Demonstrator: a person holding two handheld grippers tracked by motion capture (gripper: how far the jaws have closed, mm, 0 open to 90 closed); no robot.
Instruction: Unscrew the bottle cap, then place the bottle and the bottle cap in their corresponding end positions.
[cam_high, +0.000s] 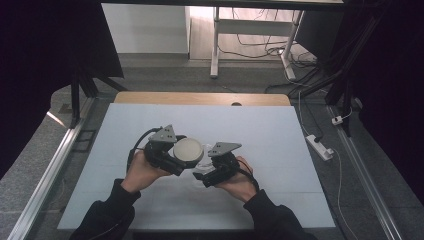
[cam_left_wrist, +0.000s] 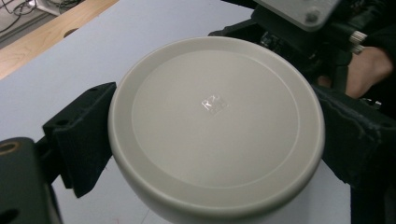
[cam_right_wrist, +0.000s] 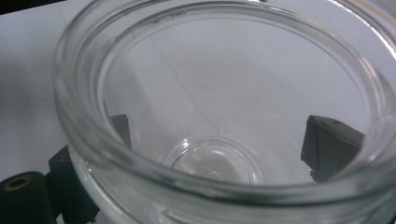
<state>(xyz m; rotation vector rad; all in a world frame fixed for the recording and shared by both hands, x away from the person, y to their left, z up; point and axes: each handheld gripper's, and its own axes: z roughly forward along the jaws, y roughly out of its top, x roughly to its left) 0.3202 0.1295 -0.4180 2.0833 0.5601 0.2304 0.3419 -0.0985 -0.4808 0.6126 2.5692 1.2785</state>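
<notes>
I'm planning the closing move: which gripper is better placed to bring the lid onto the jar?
Left. The left gripper already clamps the round white lid between its fingers, right beside the right gripper. That one grips the open glass jar, so it would best just steady it.

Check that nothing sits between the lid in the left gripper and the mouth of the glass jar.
Nothing visible does. The left gripper clamps the round lid, the right gripper clamps the glass jar, and its mouth is open and looks empty. Between them is only bare table.
</notes>
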